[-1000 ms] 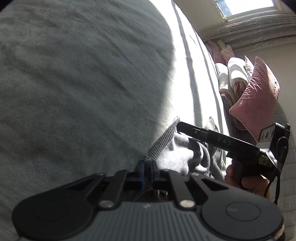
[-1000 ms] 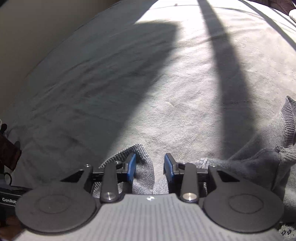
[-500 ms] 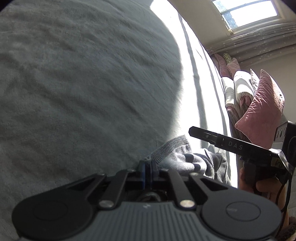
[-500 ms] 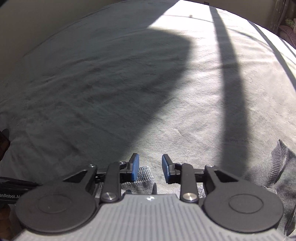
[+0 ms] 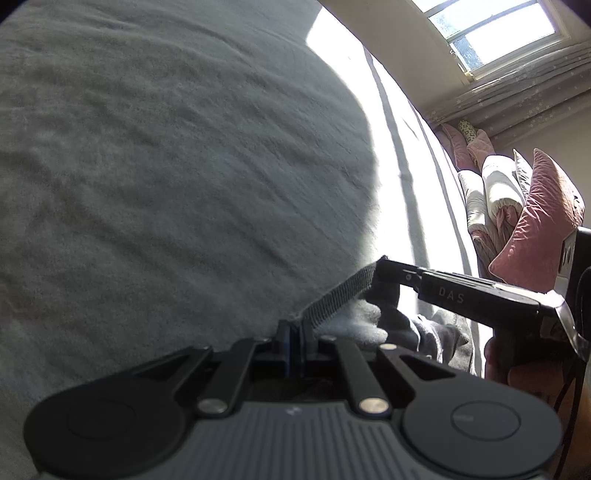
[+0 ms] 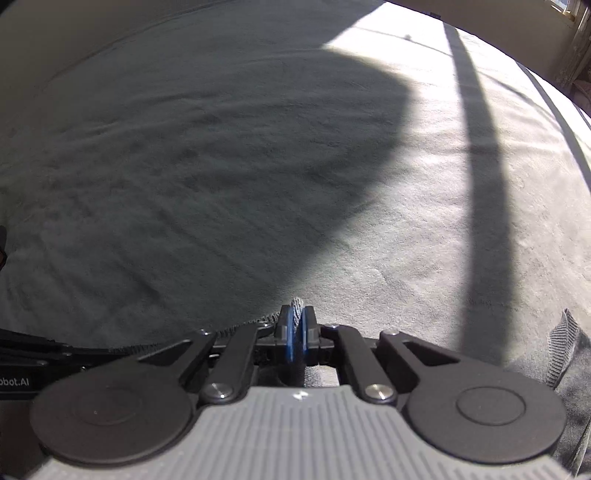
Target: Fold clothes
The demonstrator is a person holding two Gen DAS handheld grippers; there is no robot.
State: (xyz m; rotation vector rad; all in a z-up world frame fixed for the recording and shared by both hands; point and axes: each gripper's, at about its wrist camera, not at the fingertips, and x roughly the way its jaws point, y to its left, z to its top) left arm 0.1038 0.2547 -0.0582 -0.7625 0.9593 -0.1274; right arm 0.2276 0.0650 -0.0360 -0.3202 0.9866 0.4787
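A grey knit sweater (image 5: 373, 321) with a ribbed hem (image 5: 338, 295) hangs between my two grippers above a grey bed cover (image 5: 166, 166). My left gripper (image 5: 293, 332) is shut on the ribbed hem. In the left wrist view the right gripper (image 5: 384, 267) pinches the same hem further along. In the right wrist view my right gripper (image 6: 295, 326) is shut on a bit of ribbed hem (image 6: 296, 308) that sticks up between the blue pads. More of the sweater (image 6: 569, 354) shows at the right edge.
The bed cover (image 6: 258, 166) spreads wide ahead, half in shadow, half in sun. Pink and white pillows (image 5: 532, 221) are piled at the far right under a window (image 5: 495, 33). The left gripper's body (image 6: 33, 365) shows at the left edge.
My right gripper has gone from open to shut on the sweater hem. Both grippers have lifted, and the hem is now stretched taut between them.
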